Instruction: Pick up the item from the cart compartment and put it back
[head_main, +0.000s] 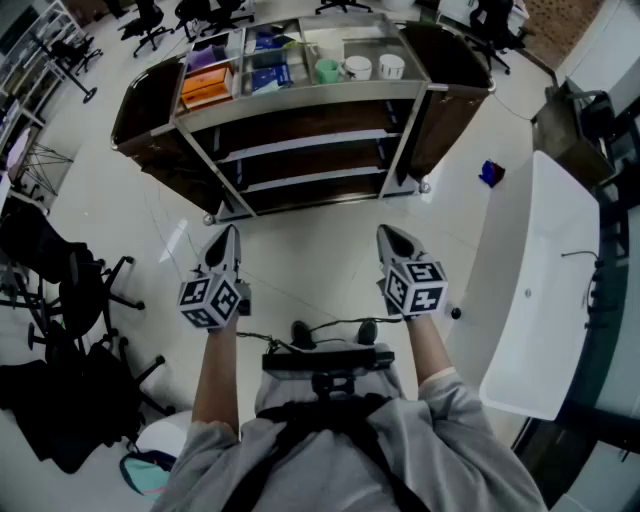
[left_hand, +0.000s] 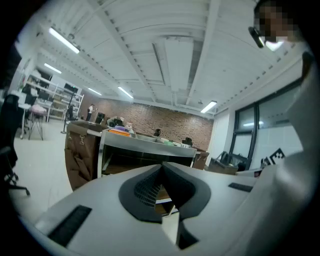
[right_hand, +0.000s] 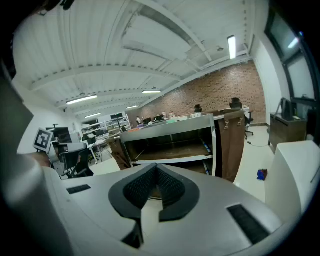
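Observation:
A steel service cart (head_main: 300, 105) stands ahead of me on the pale floor, with brown bags hung on both ends. Its top tray is split into compartments: orange and purple items (head_main: 207, 80) at the left, blue boxes (head_main: 268, 70) in the middle, a green cup (head_main: 327, 70) and two white cups (head_main: 374, 67) at the right. My left gripper (head_main: 229, 238) and right gripper (head_main: 389, 236) hover side by side in front of the cart, short of it and apart from it. Both are shut with nothing between the jaws. The cart (left_hand: 145, 150) (right_hand: 172, 145) fills the middle of both gripper views.
A long white counter (head_main: 545, 290) runs along my right, with a small blue object (head_main: 490, 173) on the floor by its far end. A black chair and dark bags (head_main: 60, 330) crowd my left. Office chairs (head_main: 160, 22) stand behind the cart.

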